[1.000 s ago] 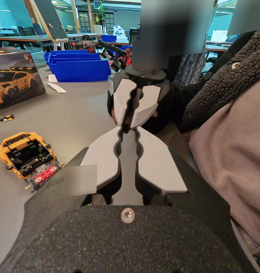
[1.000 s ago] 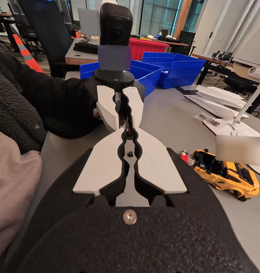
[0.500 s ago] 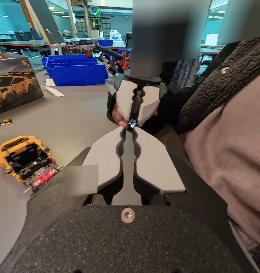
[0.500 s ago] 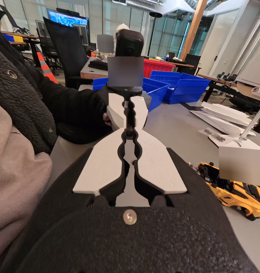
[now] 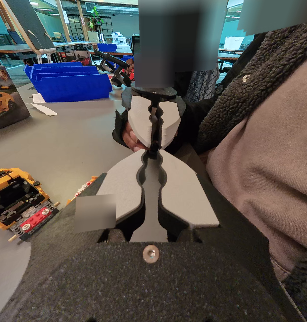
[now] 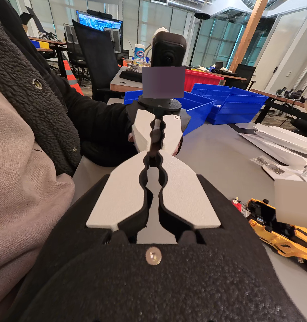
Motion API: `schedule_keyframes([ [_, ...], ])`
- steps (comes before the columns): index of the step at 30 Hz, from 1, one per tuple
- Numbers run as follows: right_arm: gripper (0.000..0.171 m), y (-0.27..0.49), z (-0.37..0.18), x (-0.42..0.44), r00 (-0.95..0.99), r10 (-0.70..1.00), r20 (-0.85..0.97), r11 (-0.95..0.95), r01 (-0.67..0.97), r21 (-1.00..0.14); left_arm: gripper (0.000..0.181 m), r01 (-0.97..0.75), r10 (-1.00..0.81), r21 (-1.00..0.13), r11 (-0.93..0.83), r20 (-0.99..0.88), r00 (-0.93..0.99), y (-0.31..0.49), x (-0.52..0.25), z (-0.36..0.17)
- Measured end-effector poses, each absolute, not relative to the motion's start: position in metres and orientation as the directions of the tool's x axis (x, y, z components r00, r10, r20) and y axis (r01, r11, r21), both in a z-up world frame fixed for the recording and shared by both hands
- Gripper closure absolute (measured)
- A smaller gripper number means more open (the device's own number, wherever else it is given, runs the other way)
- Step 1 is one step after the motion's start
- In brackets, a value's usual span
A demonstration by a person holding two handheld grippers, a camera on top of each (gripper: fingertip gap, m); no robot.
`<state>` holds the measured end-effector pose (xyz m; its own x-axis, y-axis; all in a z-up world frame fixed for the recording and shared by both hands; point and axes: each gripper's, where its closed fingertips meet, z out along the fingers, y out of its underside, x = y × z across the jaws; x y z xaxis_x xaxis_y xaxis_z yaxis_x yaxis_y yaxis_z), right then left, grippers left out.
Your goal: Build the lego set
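My two grippers face each other tip to tip above the grey table [image 5: 65,139], close to the person's body. My left gripper [image 5: 152,154] is shut on a small black lego piece [image 5: 153,152]. My right gripper [image 6: 153,156] is shut on a small dark piece [image 6: 153,162]. Each gripper also shows in the other's view, the right [image 5: 155,145] and the left [image 6: 155,148]. The tips touch, and I cannot tell whether this is one piece or two. The partly built yellow lego car [image 5: 18,200] sits on the table, open-topped; it also shows in the right wrist view [image 6: 280,231].
Blue bins [image 5: 70,83] stand at the back of the table and show in the right wrist view [image 6: 236,108]. The set's box [image 5: 4,97] stands at far left. White papers and small bags [image 6: 280,142] lie at right. The person's sleeves and torso are close by. My two grippers' fingertips are within a few centimetres of each other.
My left gripper's jaws have narrowed onto the small piece at the right gripper's tip. Both grippers have stayed tip to tip and tilted up a little. The car has not moved.
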<state>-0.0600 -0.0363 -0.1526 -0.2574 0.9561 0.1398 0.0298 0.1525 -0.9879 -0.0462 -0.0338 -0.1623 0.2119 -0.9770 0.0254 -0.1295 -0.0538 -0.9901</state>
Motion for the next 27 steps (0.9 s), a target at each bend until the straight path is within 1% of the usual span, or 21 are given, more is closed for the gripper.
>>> schedule_keyframes([
  [2, 0.164, -0.036, -0.153, -0.06, -0.259, 0.956, 0.136, 0.149, 0.031, -0.988, 0.164, -0.133, -0.981, -0.99, -0.05, 0.024, 0.19, -0.038, -0.044, -0.163],
  [3, 0.164, -0.038, -0.154, -0.06, -0.269, 0.954, 0.133, 0.148, 0.037, -0.988, 0.164, -0.141, -0.982, -0.989, -0.046, 0.018, 0.189, -0.038, -0.043, -0.164],
  [8, 0.164, -0.041, -0.153, -0.06, -0.275, 0.954, 0.122, 0.146, 0.07, -0.987, 0.174, -0.146, -0.982, -0.988, -0.039, 0.011, 0.189, -0.039, -0.044, -0.163],
  [13, 0.165, -0.042, -0.146, -0.063, -0.228, 0.963, 0.146, 0.171, 0.095, -0.981, 0.174, -0.112, -0.982, -0.993, -0.027, 0.006, 0.187, -0.04, -0.047, -0.156],
  [17, 0.165, -0.036, -0.137, -0.066, -0.13, 0.975, 0.178, 0.19, 0.087, -0.978, 0.174, -0.068, -0.976, -0.997, -0.031, 0.015, 0.219, -0.035, -0.052, -0.148],
  [19, 0.159, -0.032, -0.133, -0.065, -0.093, 0.978, 0.188, 0.196, 0.085, -0.977, 0.174, -0.038, -0.973, -0.998, -0.04, 0.03, 0.231, -0.032, -0.056, -0.143],
  [23, 0.159, -0.026, -0.134, -0.06, -0.065, 0.987, 0.148, 0.153, 0.095, -0.984, 0.174, 0.007, -0.968, -0.998, -0.064, 0.064, 0.244, -0.028, -0.061, -0.137],
  [27, 0.159, -0.025, -0.137, -0.063, -0.063, 0.991, 0.12, 0.127, 0.105, -0.986, 0.174, -0.008, -0.969, -0.998, -0.07, 0.066, 0.237, -0.029, -0.059, -0.14],
])
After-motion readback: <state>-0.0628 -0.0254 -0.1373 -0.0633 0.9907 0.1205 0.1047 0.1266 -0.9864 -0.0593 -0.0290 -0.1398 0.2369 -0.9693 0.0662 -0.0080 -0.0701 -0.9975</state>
